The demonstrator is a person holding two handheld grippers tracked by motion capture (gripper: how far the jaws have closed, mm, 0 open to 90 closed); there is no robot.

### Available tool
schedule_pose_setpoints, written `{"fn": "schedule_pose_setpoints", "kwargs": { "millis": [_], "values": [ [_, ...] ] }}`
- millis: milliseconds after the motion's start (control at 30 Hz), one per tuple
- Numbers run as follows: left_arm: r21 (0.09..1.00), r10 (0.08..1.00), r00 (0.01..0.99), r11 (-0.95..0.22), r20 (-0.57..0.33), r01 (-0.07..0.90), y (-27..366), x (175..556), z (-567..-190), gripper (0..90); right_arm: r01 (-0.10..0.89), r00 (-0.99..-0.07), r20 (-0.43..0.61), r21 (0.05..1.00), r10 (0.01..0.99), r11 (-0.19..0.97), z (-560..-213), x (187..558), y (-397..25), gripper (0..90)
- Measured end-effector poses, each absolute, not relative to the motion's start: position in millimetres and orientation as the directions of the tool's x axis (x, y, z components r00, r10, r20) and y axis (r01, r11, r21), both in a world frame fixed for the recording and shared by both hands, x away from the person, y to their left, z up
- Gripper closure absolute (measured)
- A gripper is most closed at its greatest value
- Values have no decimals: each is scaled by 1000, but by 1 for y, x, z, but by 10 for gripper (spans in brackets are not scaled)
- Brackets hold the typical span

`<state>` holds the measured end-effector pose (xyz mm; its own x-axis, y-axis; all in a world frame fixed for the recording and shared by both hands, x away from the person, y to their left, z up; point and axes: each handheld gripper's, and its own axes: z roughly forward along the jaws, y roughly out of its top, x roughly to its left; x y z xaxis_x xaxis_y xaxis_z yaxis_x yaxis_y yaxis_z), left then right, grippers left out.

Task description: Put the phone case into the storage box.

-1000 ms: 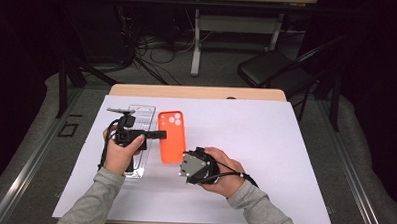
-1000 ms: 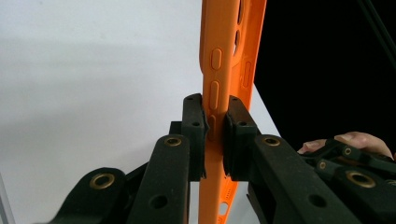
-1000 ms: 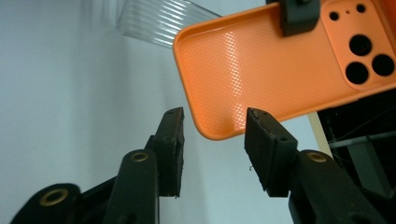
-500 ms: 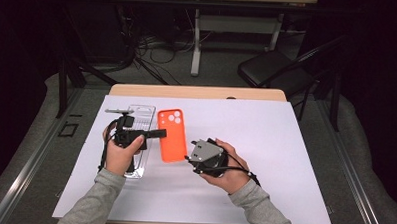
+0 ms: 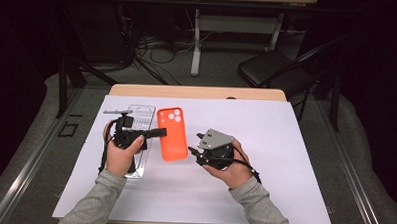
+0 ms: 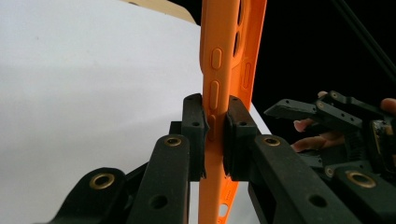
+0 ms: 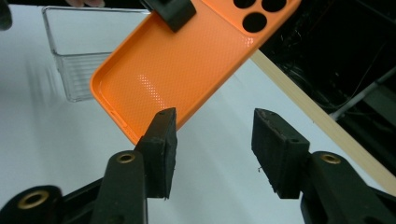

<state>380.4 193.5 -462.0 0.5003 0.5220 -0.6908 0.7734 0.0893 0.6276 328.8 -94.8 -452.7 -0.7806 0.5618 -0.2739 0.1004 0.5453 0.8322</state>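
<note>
An orange phone case point(image 5: 172, 133) hangs just above the white sheet, inner side up, camera holes at its far end. My left gripper point(image 5: 158, 132) is shut on the case's left edge; in the left gripper view the pads point(image 6: 194, 135) pinch the case's button side point(image 6: 224, 56). My right gripper point(image 5: 195, 148) is open just right of the case. In the right gripper view its jaws point(image 7: 215, 140) stand wide apart below the case's near corner point(image 7: 187, 60), with nothing between them.
A clear plastic tray point(image 5: 141, 121) lies on the white sheet point(image 5: 285, 145) left of the case, under my left hand, and appears in the right gripper view point(image 7: 79, 60). The table's wooden far edge point(image 5: 197, 92) and a black chair point(image 5: 273, 69) lie beyond.
My right gripper has moved away from me and slightly right, turning so its grey plate faces up. The left gripper and the case have held still.
</note>
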Motion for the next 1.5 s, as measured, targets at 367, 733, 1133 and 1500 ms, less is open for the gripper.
{"fn": "schedule_pose_setpoints", "kwargs": {
  "millis": [367,733,1133,1500],
  "values": [
    [661,515,531,97,-673,744,191,375,-459,814,271,-760,-36,890,649,367,-444,344,-104,451],
    [698,508,568,95,-648,710,188,367,-459,814,400,-741,194,897,643,190,-441,346,-111,464],
    [726,499,603,80,-622,683,180,361,-458,814,491,-727,314,859,610,144,-451,348,-115,506],
    [745,493,635,41,-595,666,169,355,-461,814,523,-715,362,845,598,113,-451,347,-118,546]
  ]
}}
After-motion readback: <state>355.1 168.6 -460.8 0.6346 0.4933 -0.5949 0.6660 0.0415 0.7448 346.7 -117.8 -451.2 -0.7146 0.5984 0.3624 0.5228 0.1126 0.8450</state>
